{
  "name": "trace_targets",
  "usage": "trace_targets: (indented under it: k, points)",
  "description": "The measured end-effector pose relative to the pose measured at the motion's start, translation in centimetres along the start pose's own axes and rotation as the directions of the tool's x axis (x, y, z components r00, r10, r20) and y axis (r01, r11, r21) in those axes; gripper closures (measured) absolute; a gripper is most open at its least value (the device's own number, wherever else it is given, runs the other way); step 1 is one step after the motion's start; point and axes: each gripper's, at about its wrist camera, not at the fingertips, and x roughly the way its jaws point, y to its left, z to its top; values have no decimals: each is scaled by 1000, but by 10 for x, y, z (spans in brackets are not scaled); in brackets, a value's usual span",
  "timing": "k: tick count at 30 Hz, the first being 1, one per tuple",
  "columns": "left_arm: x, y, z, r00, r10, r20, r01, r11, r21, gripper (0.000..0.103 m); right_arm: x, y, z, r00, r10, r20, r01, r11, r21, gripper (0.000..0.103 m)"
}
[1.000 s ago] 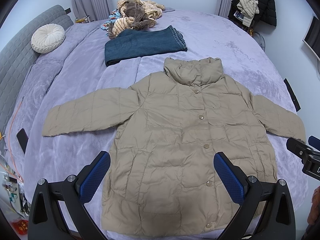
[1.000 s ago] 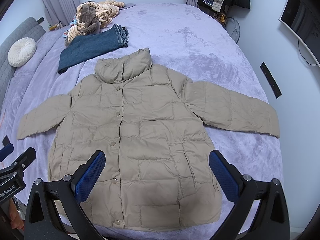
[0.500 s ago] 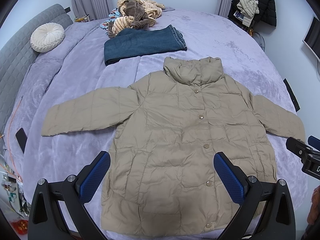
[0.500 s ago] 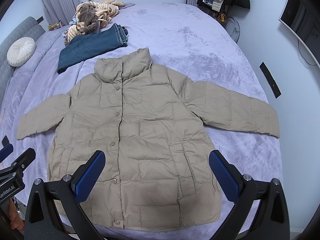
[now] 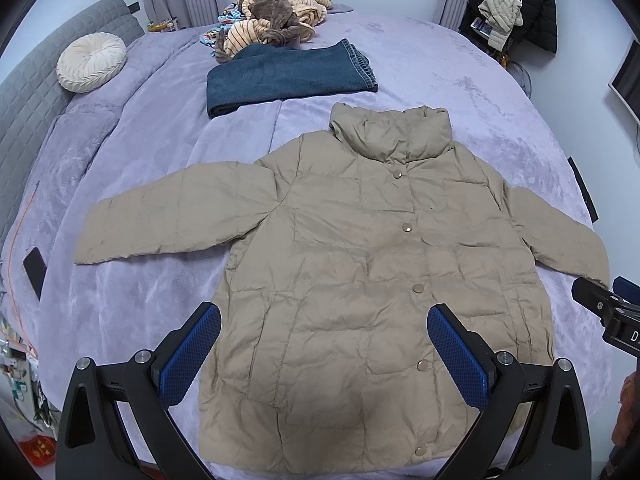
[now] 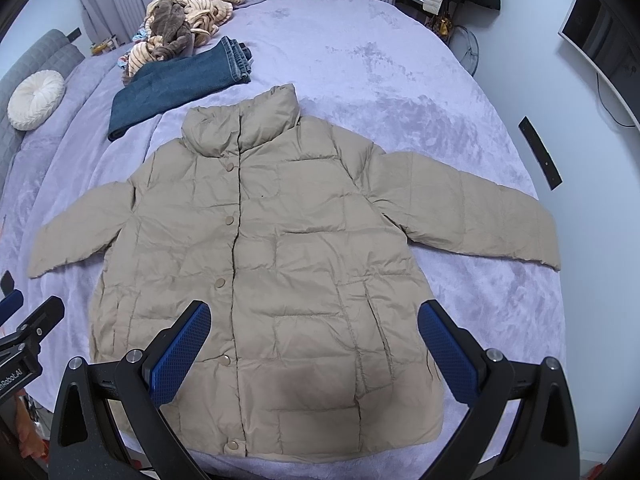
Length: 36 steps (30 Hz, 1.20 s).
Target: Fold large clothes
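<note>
Lavender plush bed cover (image 5: 120,300): beige quilted snap-front puffer jacket (image 5: 360,280) laid flat, front up, sleeves out.
Left gripper (image 5: 324,354) and right gripper (image 6: 314,350) both spread, empty, above hem. Judged light, soft, slippery shell; pinch sleeve cuff or hem corner.

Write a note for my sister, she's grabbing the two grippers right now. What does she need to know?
Left gripper: open, holding nothing, above the jacket's hem.
Right gripper: open, holding nothing, also above the hem.
The tan jacket lies flat on the bed, snapped shut, collar far from you, both sleeves spread out.
Folded jeans sit beyond the collar, with a pile of clothes behind them.
Done: jacket spread out. Left: all the folding, probably sleeves in first.
</note>
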Motion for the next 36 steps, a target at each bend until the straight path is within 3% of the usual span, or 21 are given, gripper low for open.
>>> trace_targets:
  k: [8,16,18,22,30,32,36]
  points:
    - [25,35,8,997,-79,-11,78,994,-82,0,19,16,5,1000,19,-6,-19,1000,13,0]
    - [79,116,10,992,-126,9,125,966,-226,0,55,60,7,992,127,-1,-127,992,12,0]
    - [100,147,8,989,-149,18,148,945,-292,0,70,73,6,988,156,-15,-155,988,15,0]
    - [145,221,0,987,-153,41,154,871,-467,0,114,106,3,967,204,-156,-204,979,11,0]
    - [224,335,-3,989,-122,80,144,741,-656,0,173,162,-6,927,317,-199,-325,946,-7,0]
    - [232,352,8,989,-106,99,145,727,-671,0,180,172,0,917,350,-191,-357,934,1,0]
    - [240,374,38,990,-17,140,103,762,-639,0,193,195,17,906,391,-163,-398,918,-8,0]
